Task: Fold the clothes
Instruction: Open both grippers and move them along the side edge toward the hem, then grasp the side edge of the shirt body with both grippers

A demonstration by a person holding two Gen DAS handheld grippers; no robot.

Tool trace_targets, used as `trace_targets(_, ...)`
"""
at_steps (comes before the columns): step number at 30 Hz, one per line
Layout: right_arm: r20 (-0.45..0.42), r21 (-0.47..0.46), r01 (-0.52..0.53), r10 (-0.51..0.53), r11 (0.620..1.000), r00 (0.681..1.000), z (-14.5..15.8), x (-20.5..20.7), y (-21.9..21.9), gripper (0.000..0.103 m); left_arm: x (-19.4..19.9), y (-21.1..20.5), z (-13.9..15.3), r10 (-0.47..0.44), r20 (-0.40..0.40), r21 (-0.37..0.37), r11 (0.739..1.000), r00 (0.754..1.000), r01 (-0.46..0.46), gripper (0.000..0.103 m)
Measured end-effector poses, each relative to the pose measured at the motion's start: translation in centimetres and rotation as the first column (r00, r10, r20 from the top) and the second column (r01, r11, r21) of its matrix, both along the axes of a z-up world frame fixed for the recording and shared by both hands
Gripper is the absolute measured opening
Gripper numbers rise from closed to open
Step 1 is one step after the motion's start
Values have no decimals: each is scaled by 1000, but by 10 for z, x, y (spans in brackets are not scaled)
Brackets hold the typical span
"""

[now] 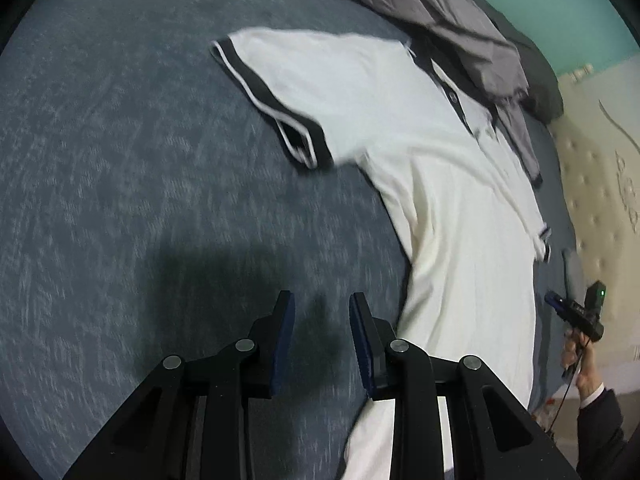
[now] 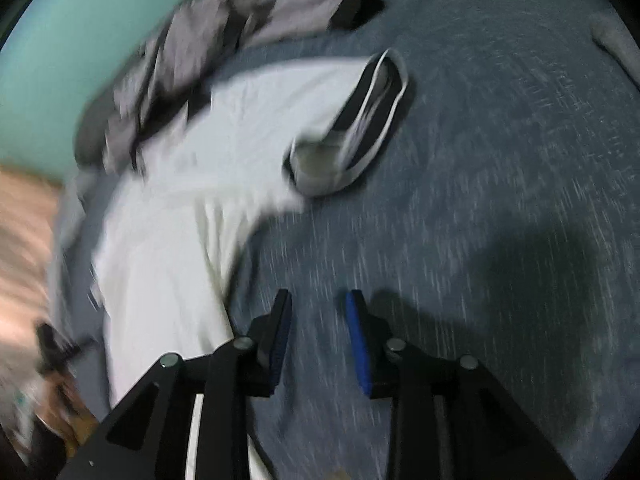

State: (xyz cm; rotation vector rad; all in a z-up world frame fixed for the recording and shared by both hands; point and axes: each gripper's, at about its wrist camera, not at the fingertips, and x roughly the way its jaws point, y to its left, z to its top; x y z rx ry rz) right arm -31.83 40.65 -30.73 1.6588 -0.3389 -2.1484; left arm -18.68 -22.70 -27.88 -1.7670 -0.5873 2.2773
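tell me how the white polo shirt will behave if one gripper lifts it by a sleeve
The white polo shirt is probably floppy: it lies flat and creased on the blue bedspread. Lifted by its black-trimmed sleeve, the body would likely sag and trail. It looks light and thin.

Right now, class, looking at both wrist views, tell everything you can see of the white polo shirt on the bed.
The white polo shirt lies spread front-up on the blue-grey bed cover. It looks like soft knit cloth, with short sleeves ending in black cuffs edged with a white stripe, and a dark-trimmed button placket. Both sleeves stick out sideways, unfolded. A crumpled grey garment overlaps its collar end. Neither hand-held gripper touches it; the views are blurred.
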Motion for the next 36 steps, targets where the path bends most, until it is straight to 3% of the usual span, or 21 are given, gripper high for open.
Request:
trace_targets(12,51,58,-223,220,973,974,9,104,-24,28,77,28,4,-113,22,-15,993,993,113,31)
trace_targets(15,59,54,-242,238,969,969,11,124,-23,28,99,28,4,-128,26,-11,992,991,128,32)
trace_targets(19,74,51,-267,263,962,962,11,147,-21,28,123,29,-2,-143,42,-3,990,989,143,42)
trace_targets(32,125,90,-310,298,946,946,-4,196,-12,28,163,33,-24,-157,67,47,987,985,154,41)
trace_targets(36,139,104,-319,304,942,942,-9,203,-12,28,170,37,-28,-159,54,27,987,986,157,39)
